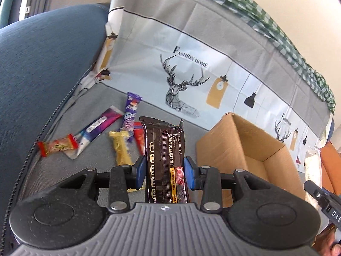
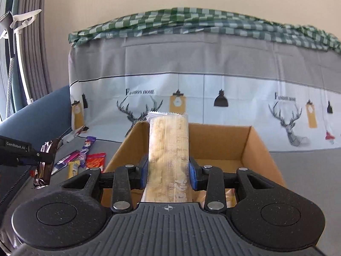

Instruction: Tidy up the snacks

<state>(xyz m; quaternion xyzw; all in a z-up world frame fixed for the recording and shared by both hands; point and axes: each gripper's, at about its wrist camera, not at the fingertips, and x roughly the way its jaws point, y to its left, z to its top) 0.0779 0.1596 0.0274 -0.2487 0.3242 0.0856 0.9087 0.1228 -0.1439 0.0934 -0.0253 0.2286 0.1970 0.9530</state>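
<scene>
Here the left gripper (image 1: 165,171) is closed on a dark brown cracker packet (image 1: 164,160), its blue pads pressing both long sides while the packet stands up between them, top end clear of everything. The right gripper (image 2: 168,171) is likewise clamped on a pale, see-through biscuit packet (image 2: 169,155), which points up and away over the near rim of the open cardboard box (image 2: 255,149).

The box sits on a grey sofa seat (image 1: 53,128), its flaps up and its mouth unobstructed; part of its floor shows bare from the right wrist view, though the near part is hidden behind the gripper. To the box's left, loose snacks lie scattered on the seat: a red-ended candy (image 1: 57,147), a long purple and white sachet (image 1: 98,132), a purple packet (image 1: 131,113), a gold bar (image 1: 121,149) and a red packet (image 1: 139,140). They are close together, some touching or overlapping, with open seat between them and the box.

Far behind stands a cloth with deer and lamp prints (image 1: 191,64), topped by a green checked cloth (image 2: 191,23). The blue sofa arm (image 1: 42,53) bounds the left side. In the right wrist view the left gripper hangs at the left edge, well apart from the box
</scene>
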